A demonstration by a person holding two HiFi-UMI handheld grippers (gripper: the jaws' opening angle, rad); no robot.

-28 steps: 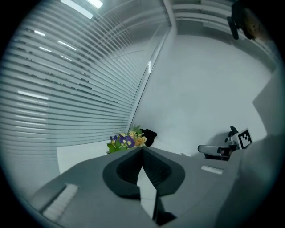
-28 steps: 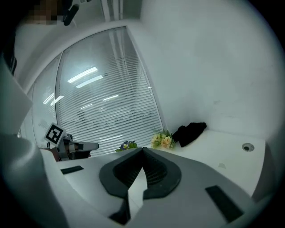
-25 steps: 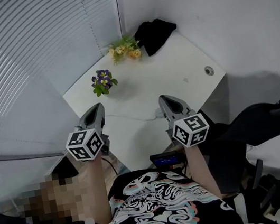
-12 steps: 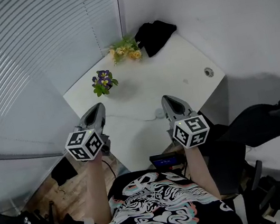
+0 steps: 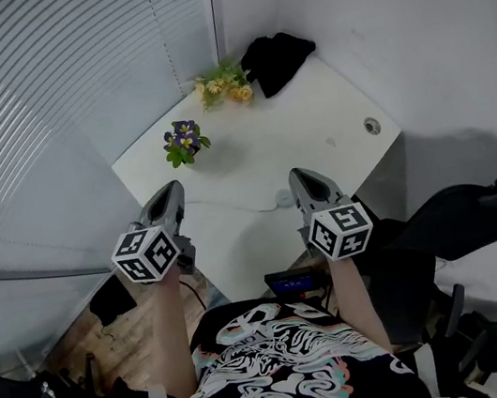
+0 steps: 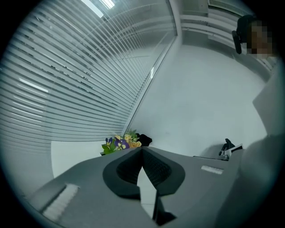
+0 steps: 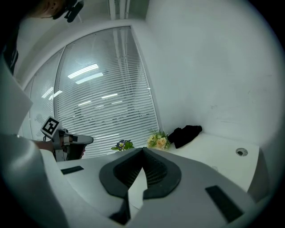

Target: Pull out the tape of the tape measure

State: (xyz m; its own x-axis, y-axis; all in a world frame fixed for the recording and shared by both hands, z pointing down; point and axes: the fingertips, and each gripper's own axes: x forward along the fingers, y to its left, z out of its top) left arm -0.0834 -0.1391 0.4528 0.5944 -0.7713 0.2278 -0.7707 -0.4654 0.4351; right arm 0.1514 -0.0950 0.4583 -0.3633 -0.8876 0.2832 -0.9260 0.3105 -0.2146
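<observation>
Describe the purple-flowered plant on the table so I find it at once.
Start at the white table in the corner beside the blinds. Near its left edge stands a small purple-flowered plant. Unlike the yellow bunch in the far corner beside the black cloth, it has purple blooms and stands alone.

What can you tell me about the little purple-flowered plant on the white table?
The purple-flowered plant is small: a cluster of purple blooms with yellow centres over green leaves; its base is too small to make out. It stands upright on the white table, near the edge beside the blinds, closer to the person than the yellow bouquet and apart from it. Nothing else touches it.
</observation>
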